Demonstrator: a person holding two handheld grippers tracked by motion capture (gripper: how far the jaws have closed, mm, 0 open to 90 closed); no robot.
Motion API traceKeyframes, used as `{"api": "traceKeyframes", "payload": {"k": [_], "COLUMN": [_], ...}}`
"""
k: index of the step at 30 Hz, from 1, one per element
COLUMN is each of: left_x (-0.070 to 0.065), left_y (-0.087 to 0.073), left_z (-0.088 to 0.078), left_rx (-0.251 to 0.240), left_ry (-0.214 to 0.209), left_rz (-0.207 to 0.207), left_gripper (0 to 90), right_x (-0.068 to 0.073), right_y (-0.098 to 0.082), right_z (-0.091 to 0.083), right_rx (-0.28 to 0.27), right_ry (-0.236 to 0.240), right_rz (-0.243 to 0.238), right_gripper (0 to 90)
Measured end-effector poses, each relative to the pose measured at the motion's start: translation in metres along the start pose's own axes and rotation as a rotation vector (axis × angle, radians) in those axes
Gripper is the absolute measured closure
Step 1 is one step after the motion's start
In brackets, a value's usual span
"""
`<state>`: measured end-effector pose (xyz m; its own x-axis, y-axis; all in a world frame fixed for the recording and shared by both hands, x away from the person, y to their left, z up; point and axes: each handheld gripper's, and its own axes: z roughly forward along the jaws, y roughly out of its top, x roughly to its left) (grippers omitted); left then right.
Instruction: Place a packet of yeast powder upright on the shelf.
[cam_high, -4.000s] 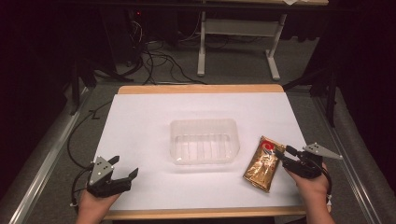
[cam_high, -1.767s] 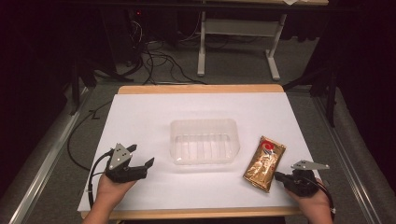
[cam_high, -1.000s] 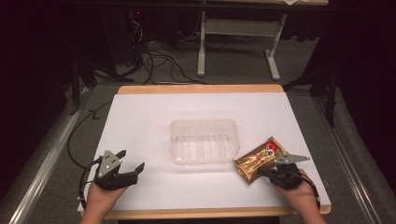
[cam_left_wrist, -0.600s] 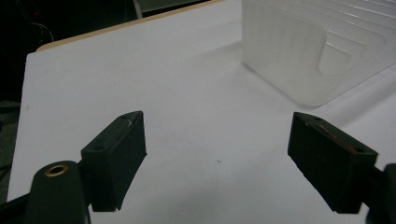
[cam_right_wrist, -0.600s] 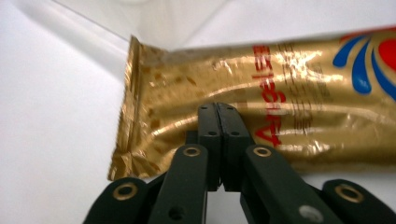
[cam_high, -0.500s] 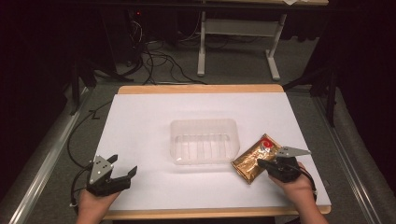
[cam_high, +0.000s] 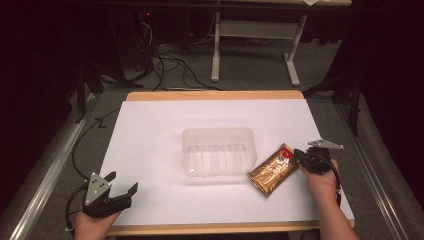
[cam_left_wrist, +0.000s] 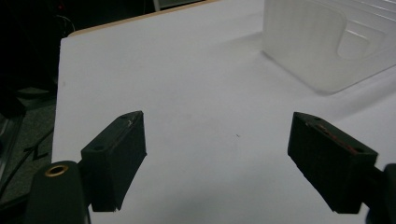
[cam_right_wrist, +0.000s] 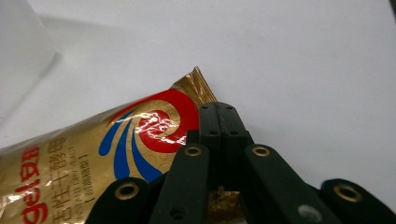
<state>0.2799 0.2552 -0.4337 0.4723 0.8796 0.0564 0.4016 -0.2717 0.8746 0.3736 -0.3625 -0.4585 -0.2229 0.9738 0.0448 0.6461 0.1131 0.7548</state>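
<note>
red swirl print (cam_right_wrist: 161, 119) on claw-pinched gold packet (cam_right_wrist: 84, 168), right gripper view

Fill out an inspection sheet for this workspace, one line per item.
Surface: white sheet on a wooden table, flat.
Job's things: gold packet right of the clear tub; whether they touch is unclear.
Clutter: nothing seen.
Grippers: right tongs shut on the packet's edge; left tongs open, nothing between them, over the sheet.
Cables: black cable runs off the table's left side.
Surroundings: dark floor, more cables, a white stand behind.
</note>
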Motion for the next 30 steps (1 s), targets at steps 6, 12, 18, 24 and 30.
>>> {"api": "traceKeyframes", "payload": {"k": [6, 12, 18, 24, 30], "left_x": [0.001, 0.0, 0.0, -0.002, -0.004], "left_y": [-0.003, -0.002, 0.0, 0.005, 0.01], "left_z": [-0.005, -0.004, -0.002, 0.005, 0.015], "left_rx": [0.001, 0.0, -0.007, -0.011, -0.011], "left_ry": [0.013, 0.006, -0.004, -0.026, -0.052], "left_rz": [-0.007, -0.003, 0.001, 0.006, 0.018], "left_gripper": [20.0, 20.0, 20.0, 19.9, 20.0], "right_x": [0.002, 0.014, 0.03, 0.044, 0.041], "right_y": [-0.002, -0.004, -0.012, -0.016, -0.021], "right_z": [0.013, 0.011, 0.004, -0.016, -0.032], "right_rx": [0.08, 0.094, 0.101, 0.061, 0.017], "right_ry": [0.039, 0.084, 0.154, 0.209, 0.168], "right_rz": [-0.033, -0.079, -0.108, -0.1, -0.062], "right_gripper": [90.0, 90.0, 90.0, 84.5, 70.4]}}
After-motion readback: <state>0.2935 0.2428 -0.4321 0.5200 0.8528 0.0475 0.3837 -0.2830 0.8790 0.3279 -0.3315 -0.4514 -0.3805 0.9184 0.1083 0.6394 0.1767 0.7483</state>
